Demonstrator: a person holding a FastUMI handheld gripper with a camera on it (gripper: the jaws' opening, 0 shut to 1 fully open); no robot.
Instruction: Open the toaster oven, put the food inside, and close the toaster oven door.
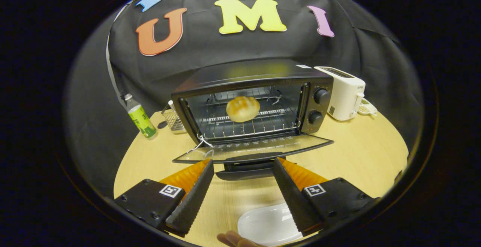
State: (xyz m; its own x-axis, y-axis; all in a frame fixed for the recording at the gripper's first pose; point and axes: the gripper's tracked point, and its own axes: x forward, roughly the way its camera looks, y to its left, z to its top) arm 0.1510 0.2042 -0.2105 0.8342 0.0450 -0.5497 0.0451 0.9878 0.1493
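Bun (242, 108) in oven (255, 100) — hand-held gripper (243, 164) (empty)

no legible text, bottle (140, 118) label too blurred to read

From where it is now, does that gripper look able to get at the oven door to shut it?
Probably yes. The gripper is open with nothing between its jaws, and the lowered oven door lies just ahead of them, its handle facing them over bare table. The bun sits on the rack, clear of the door.

Claw-mounted fisheye, low over table (360, 153), facing open toaster oven (251, 100) nearby.
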